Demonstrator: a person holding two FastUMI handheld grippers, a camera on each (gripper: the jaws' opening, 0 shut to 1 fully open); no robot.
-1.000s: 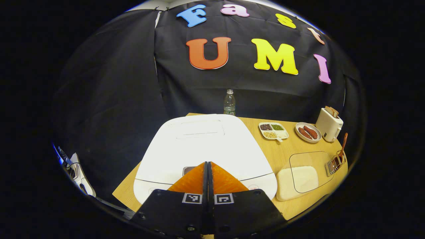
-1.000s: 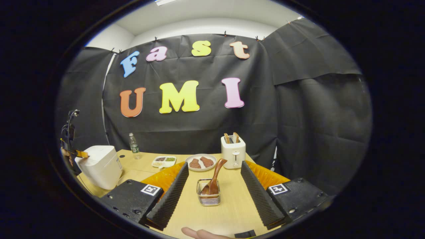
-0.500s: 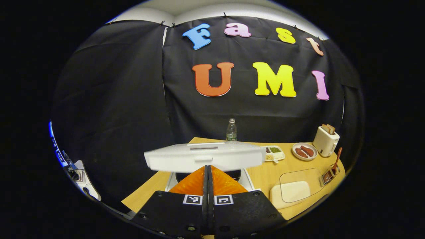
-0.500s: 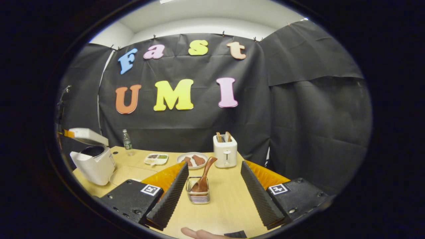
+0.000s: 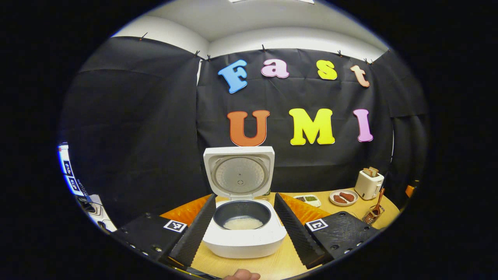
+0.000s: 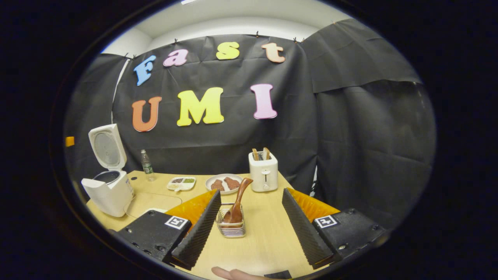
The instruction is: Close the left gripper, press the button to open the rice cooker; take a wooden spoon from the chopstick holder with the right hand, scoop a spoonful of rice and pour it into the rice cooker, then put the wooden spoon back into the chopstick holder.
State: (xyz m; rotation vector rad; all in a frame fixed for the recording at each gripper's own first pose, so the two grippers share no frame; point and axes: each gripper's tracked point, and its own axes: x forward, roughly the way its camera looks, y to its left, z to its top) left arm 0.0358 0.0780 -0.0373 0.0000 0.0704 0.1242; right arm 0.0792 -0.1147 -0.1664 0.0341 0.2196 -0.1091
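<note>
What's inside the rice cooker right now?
The rice cooker stands open, lid upright. Its dark inner pot holds a shallow layer of white rice at the bottom. The pot's near wall is hidden by the rim.

I saw both views evenly lit from overhead, with the pale ceiling strip brightest at the top. The worktop (image 6: 268, 237) was well exposed, with only soft, short shadows under things. The white rice cooker (image 5: 244, 233) was bright but kept its detail. Focus was sharp throughout, without motion blur. Fisheye bending curved the edges strongly, and the black wall cloth stayed dim with faint creases.
</note>
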